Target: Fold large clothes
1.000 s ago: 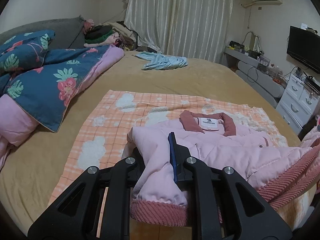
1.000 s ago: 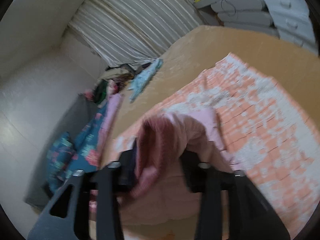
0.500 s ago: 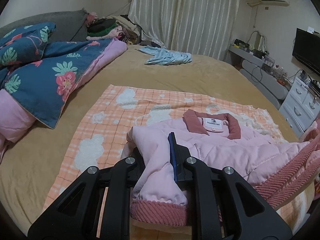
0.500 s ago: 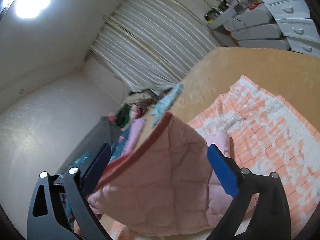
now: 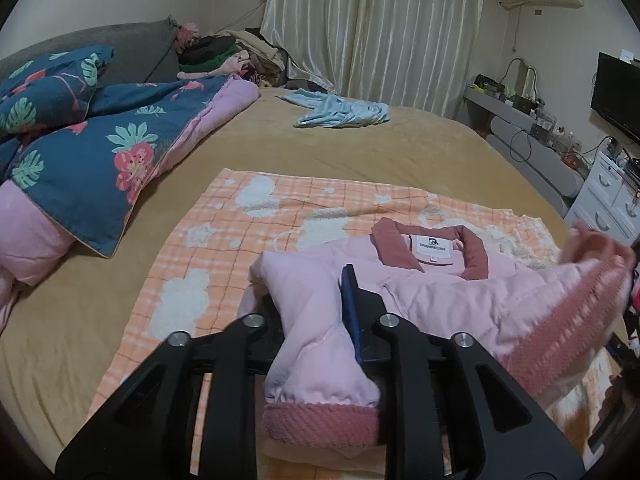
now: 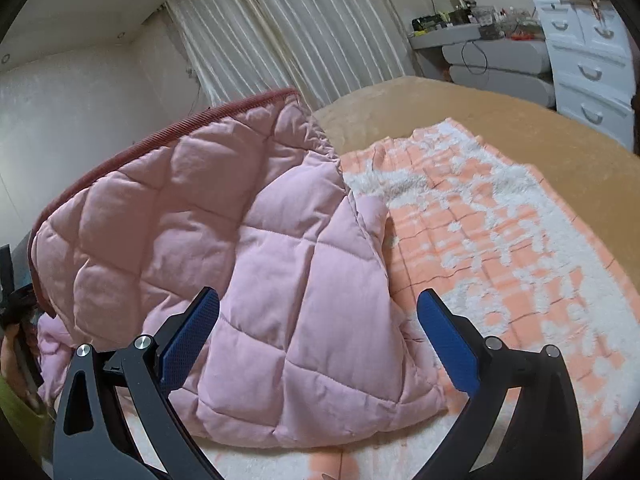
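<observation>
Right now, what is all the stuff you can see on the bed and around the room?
jacket: one, pink, on the blanket
blanket: one, orange checked, on the bed
bed: one, tan cover
quilt: one, blue flowered, left side
cloth: one, light blue, far end of bed
curtains: pale, back wall
drawers: white, right wall
television: one, black, right wall
left gripper: black, opening, sleeve between its jaws
right gripper: black, blue pads, open over the jacket

white neck label (image 5: 431,249) inside pink jacket (image 5: 448,300) collar, small print unreadable
</observation>
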Motion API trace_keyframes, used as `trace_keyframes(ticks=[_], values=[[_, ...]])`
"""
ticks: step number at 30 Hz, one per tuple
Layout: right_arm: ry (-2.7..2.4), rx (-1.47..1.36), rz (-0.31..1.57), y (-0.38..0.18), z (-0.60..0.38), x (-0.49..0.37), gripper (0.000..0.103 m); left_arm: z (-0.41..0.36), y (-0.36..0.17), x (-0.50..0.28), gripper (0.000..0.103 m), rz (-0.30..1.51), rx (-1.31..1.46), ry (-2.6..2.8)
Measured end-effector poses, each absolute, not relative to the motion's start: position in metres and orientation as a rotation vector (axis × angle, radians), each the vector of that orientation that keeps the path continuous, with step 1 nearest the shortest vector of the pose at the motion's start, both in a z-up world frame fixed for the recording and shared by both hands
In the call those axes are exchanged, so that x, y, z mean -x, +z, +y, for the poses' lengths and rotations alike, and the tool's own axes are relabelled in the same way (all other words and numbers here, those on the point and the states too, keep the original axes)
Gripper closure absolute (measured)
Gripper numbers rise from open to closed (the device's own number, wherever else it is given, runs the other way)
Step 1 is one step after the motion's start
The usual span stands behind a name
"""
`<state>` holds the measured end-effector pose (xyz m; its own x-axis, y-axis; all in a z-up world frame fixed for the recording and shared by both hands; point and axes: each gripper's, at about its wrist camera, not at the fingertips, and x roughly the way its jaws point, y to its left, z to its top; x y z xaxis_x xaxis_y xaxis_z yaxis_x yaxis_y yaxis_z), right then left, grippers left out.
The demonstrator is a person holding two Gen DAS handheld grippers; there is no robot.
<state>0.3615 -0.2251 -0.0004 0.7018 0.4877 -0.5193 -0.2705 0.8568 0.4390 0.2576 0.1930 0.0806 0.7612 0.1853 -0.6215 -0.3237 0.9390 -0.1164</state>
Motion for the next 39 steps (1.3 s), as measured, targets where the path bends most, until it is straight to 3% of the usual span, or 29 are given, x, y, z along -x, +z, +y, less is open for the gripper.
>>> trace_keyframes(ticks=[10, 14, 24, 36, 39], values=[[0.383, -0.266, 0.707, -0.012, -0.223, -0.373, 0.004, 0.17, 0.108, -0.252, 0.024, 0.557, 0.22, 0.253], [0.373, -0.223, 0.684, -0.009, -0.219, -0.372, 0.004, 0.151, 0.129, -0.241, 0.013, 0.478, 0.104, 0.259], [0.355, -0.132, 0.624, 0.008, -0.211, -0.359, 0.004, 0.172, 0.09, -0.232, 0.009, 0.554, 0.089, 0.316], [0.308, 0.024, 0.758, -0.031, -0.192, -0.383, 0.006, 0.236, -0.048, -0.214, 0.009, 0.786, 0.413, 0.23], [0.325, 0.028, 0.764, -0.035, -0.189, -0.384, 0.015, 0.234, -0.057, -0.215, 0.009, 0.783, 0.436, 0.195]])
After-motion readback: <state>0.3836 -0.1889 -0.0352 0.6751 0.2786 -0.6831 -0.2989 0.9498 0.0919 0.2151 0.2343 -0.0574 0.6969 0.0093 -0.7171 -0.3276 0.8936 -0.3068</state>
